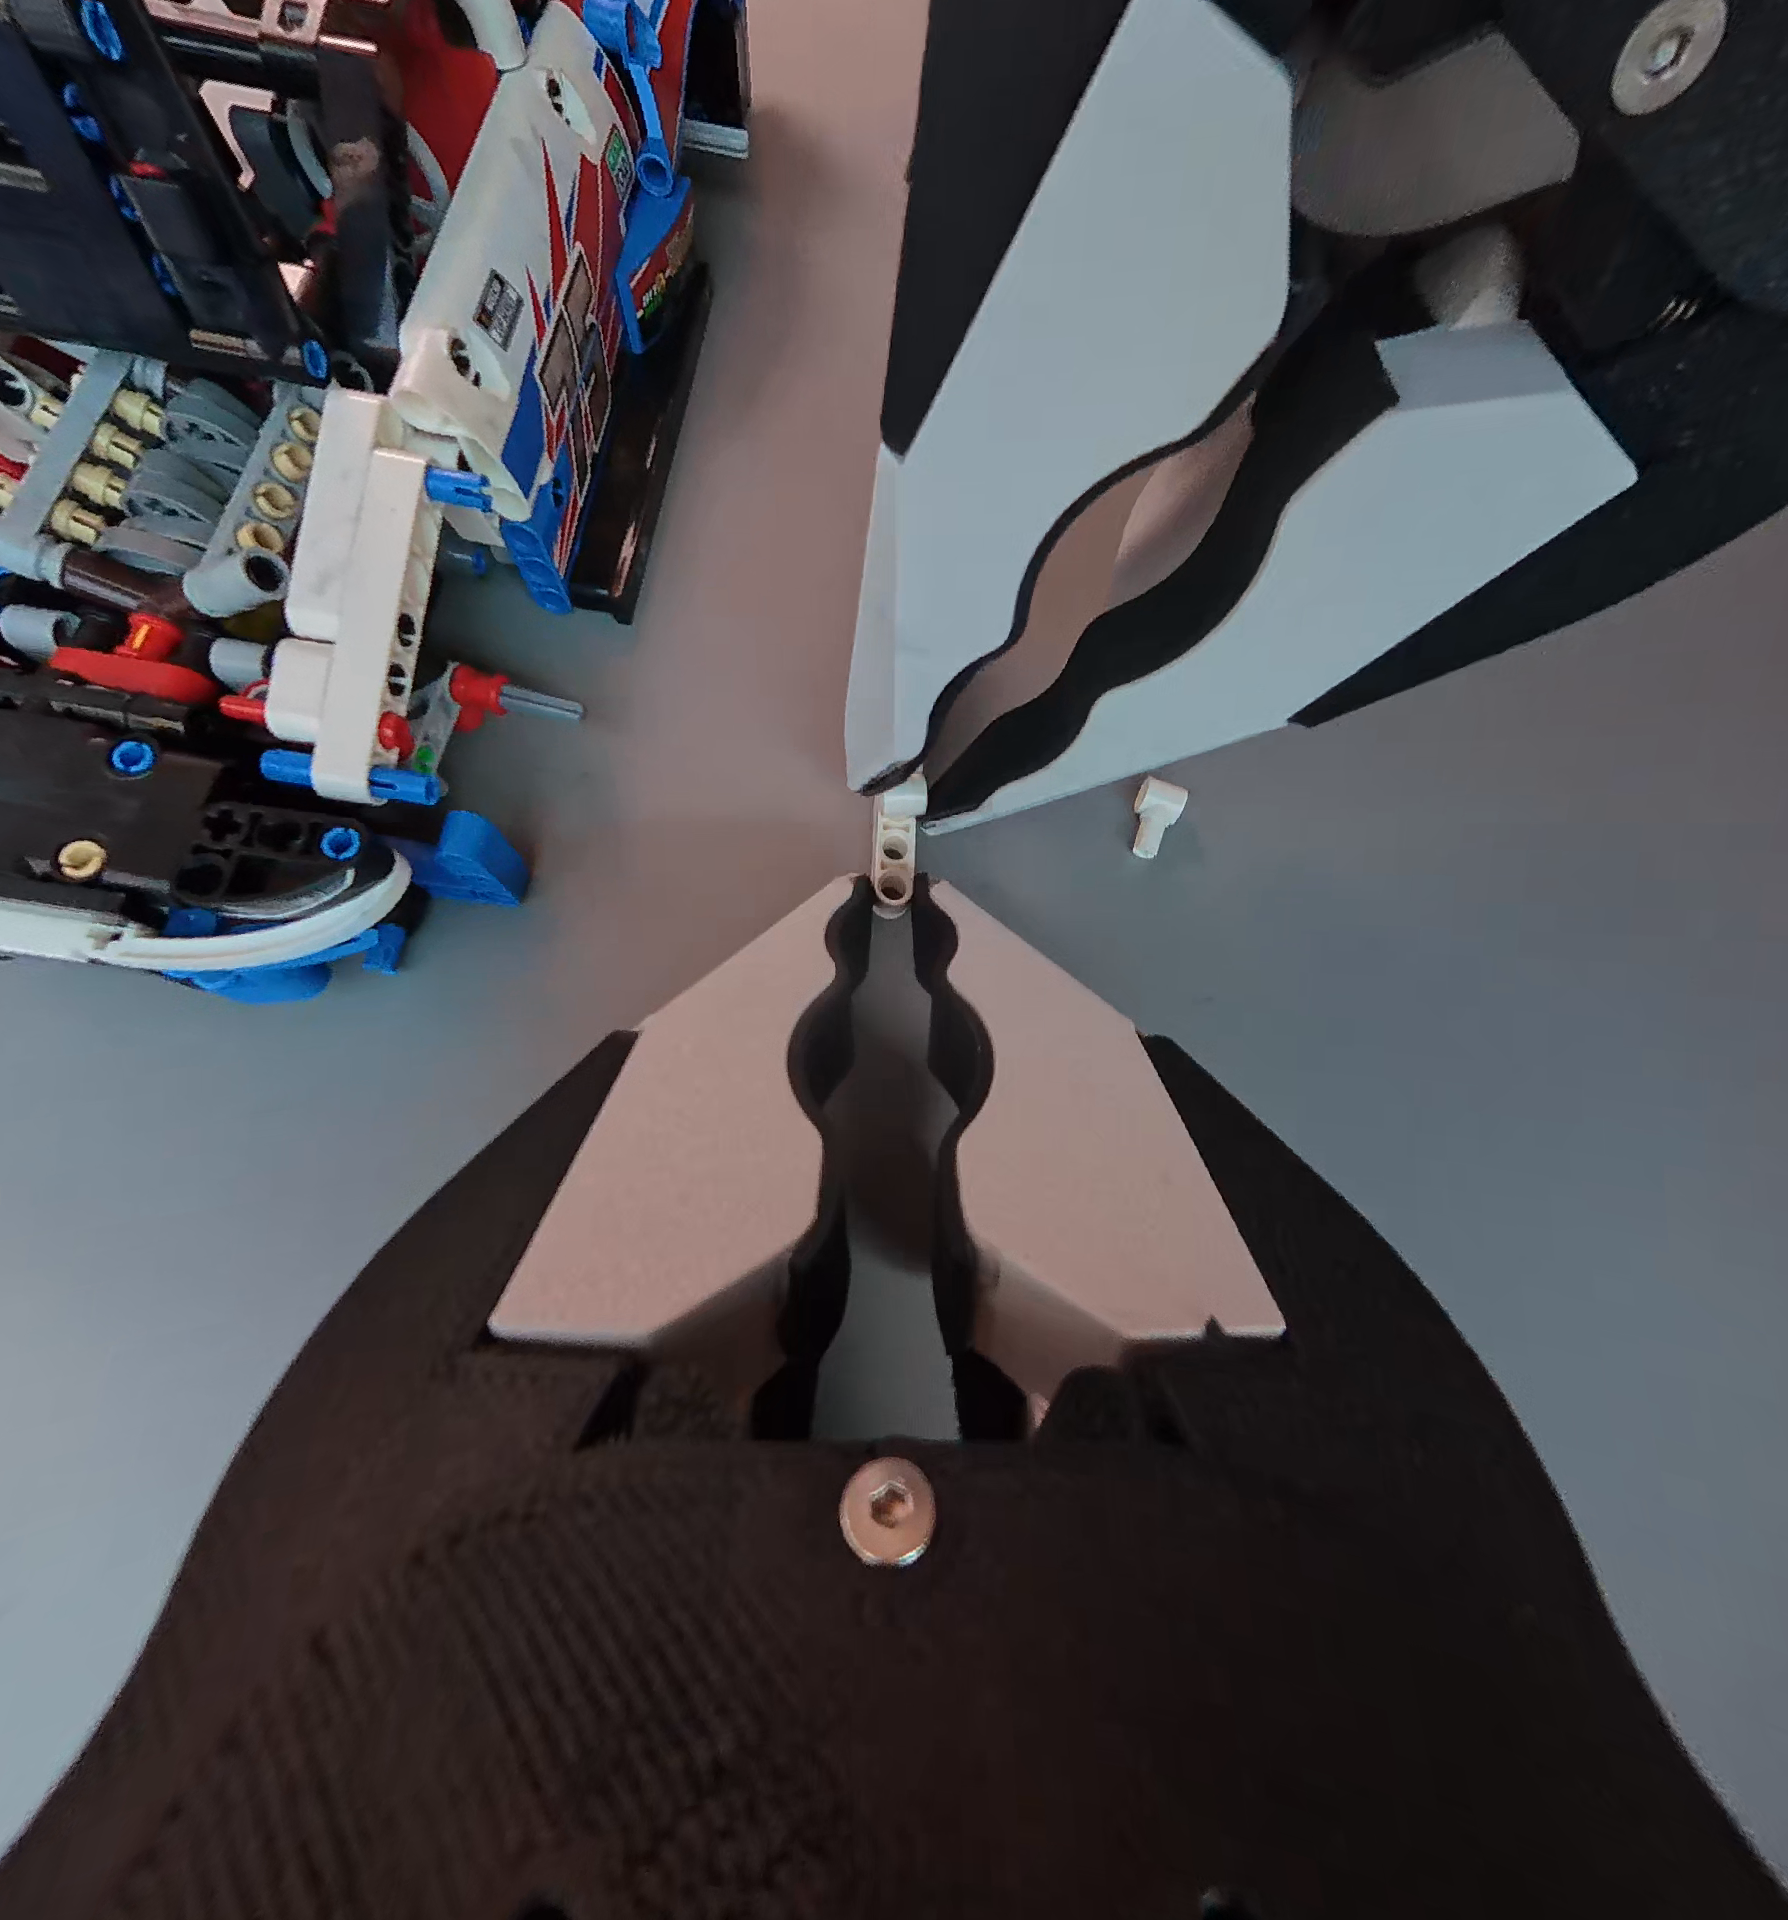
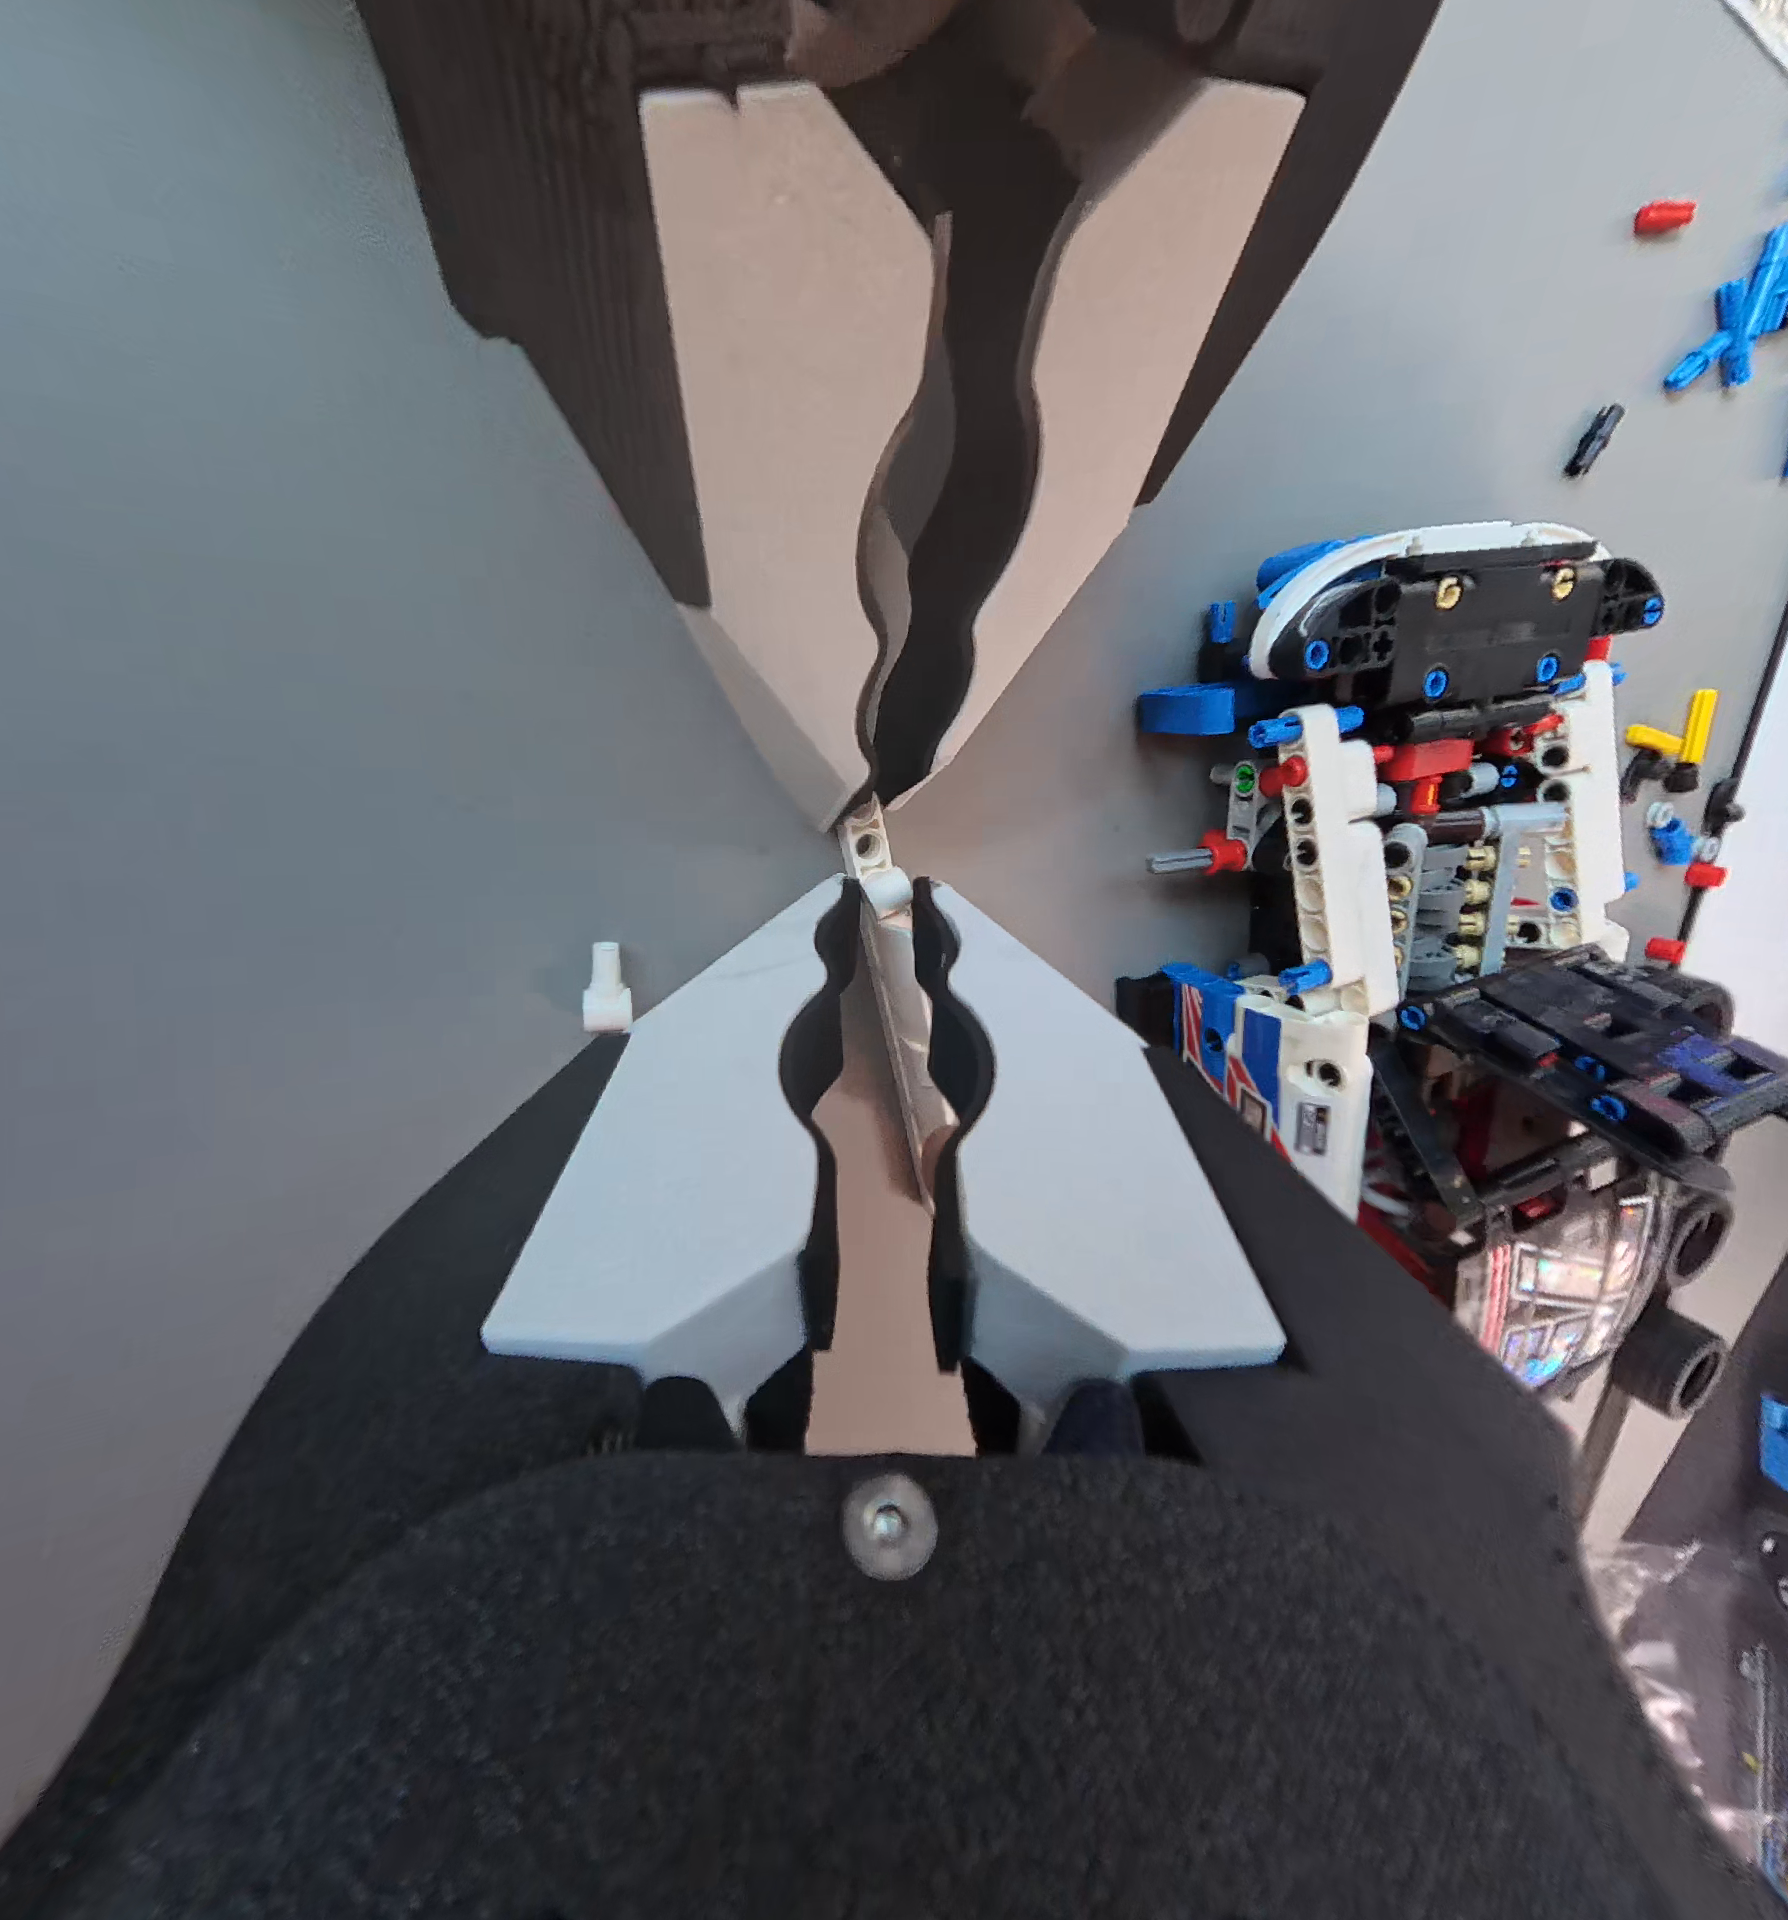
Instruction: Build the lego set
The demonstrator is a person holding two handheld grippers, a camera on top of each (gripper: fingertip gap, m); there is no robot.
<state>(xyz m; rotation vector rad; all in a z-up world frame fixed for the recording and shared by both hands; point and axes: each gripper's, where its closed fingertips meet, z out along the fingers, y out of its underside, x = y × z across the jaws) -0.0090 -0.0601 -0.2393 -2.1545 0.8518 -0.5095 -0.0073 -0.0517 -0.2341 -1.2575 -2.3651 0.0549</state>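
Lego car (image 1: 277,540), largely assembled, standing far left on the grey tabletop (image 1: 246,1247); small white beam (image 1: 894,854) pinched end to end between left tool (image 1: 892,902) and right tool (image 1: 898,798), unattached; spare white connector (image 1: 1156,817) and loose pieces (image 2: 1763,312) remaining.

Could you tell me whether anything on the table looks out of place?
One small white connector lies alone on the grey table, apart from the car model. Otherwise nothing stands out.
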